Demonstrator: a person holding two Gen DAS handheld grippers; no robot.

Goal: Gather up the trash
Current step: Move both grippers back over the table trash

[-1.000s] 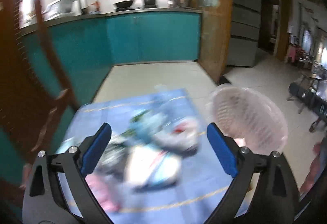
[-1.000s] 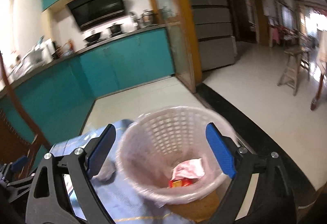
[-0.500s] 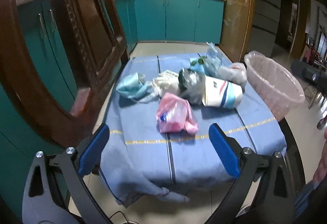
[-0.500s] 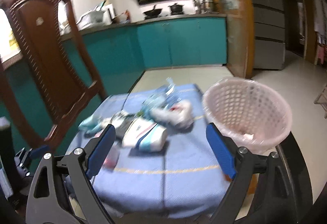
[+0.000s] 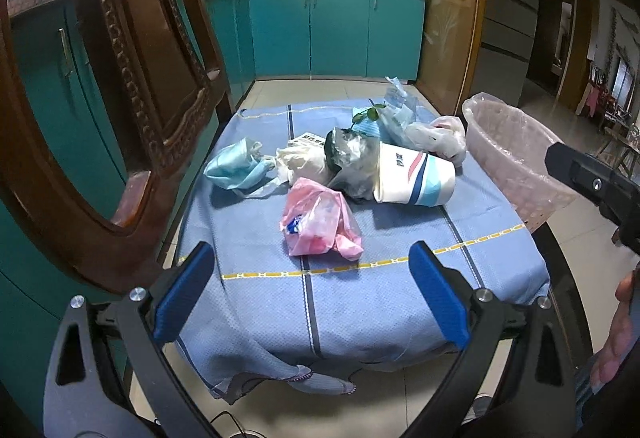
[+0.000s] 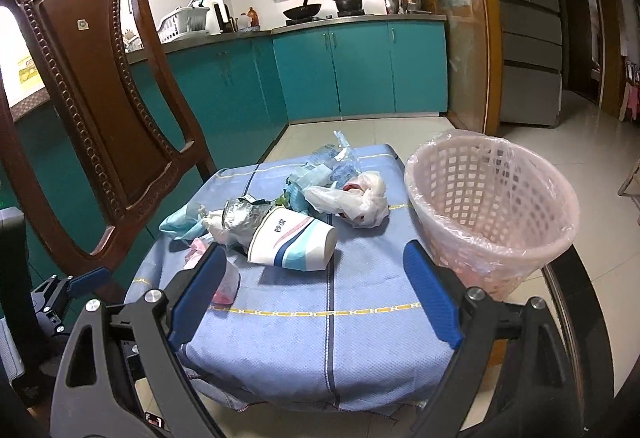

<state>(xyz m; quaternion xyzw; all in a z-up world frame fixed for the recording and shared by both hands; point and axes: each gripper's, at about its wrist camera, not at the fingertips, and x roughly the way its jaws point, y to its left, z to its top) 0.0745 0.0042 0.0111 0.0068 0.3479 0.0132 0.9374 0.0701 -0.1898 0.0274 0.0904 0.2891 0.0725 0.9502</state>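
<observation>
A heap of trash lies on a blue cloth (image 5: 360, 302) (image 6: 320, 334): a pink plastic bag (image 5: 318, 224), a paper cup (image 5: 416, 178) (image 6: 292, 242) on its side, a foil bag (image 5: 352, 158) (image 6: 244, 216), a blue face mask (image 5: 236, 166), a white plastic bag (image 5: 436, 138) (image 6: 352, 198). A pink basket (image 5: 516, 154) (image 6: 492, 206) lined with a bag stands at the cloth's right edge. My left gripper (image 5: 310, 294) is open and empty, short of the pink bag. My right gripper (image 6: 316, 296) is open and empty, short of the cup.
A carved wooden chair (image 5: 132, 86) (image 6: 104, 110) stands close on the left of the table. Teal cabinets (image 6: 360, 70) and a stove line the far wall. The dark table rim (image 6: 576, 302) shows beyond the cloth on the right.
Both grippers have pulled back from the basket and trash toward the near side of the table and steadied. Both stay open and empty.
</observation>
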